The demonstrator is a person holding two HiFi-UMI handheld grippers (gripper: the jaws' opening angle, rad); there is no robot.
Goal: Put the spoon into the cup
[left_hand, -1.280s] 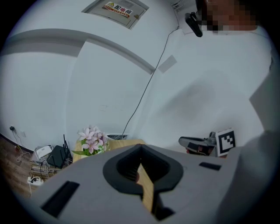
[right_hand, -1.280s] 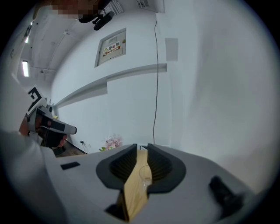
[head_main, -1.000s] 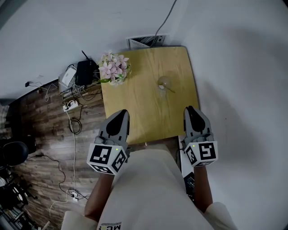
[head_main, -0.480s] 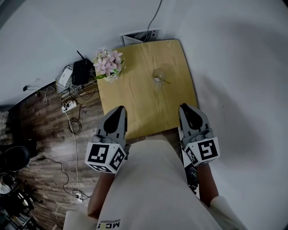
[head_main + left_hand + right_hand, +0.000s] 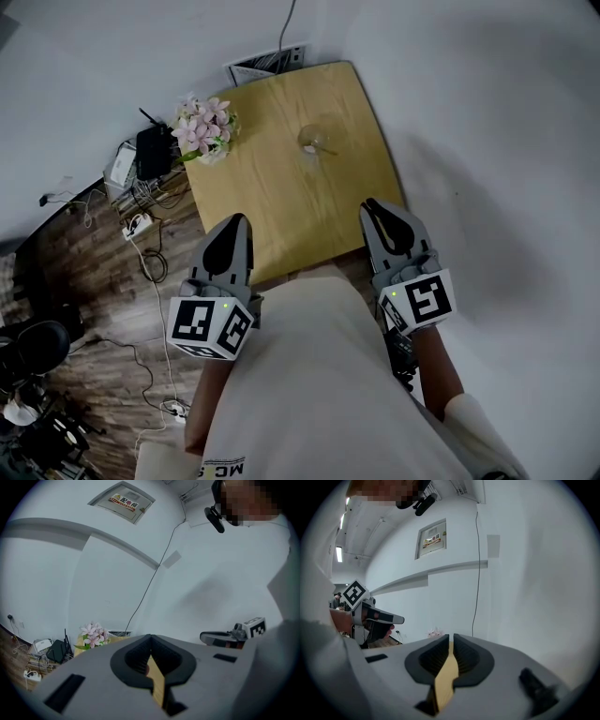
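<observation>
"Where has the person got the grippers?"

"Low and close in, just ahead of the pale shirt (image 5: 309, 375), at the near edge of the wooden table (image 5: 272, 202). The left gripper (image 5: 234, 223) has its jaws pressed together at the tips with nothing between them; only a sliver of tabletop shows through the gap lower down. The right gripper (image 5: 372, 206) is drawn in to a thin slit and is just as empty. It sits by the table's near-right corner and the left one by the near-left edge."

"And the spoon?"

"Farther up the table. The clear glass cup (image 5: 312, 139) stands upright toward the far right of the top, well apart from both grippers. The spoon (image 5: 323, 150) looks to be inside it, with the handle leaning out over the rim toward the near right. It's small and seen through glass, though, so I can't swear to it."

"Anything beyond that?"

"Pink flowers (image 5: 202, 127) at the table's far-left corner. Left of them, on the plank floor (image 5: 84, 253), are a black router (image 5: 148, 152), a power strip (image 5: 138, 223) and loose cables. Past the far edge there's a slatted grille (image 5: 262, 66) low on the white wall, and a cord (image 5: 284, 23) runs up from it."
</observation>
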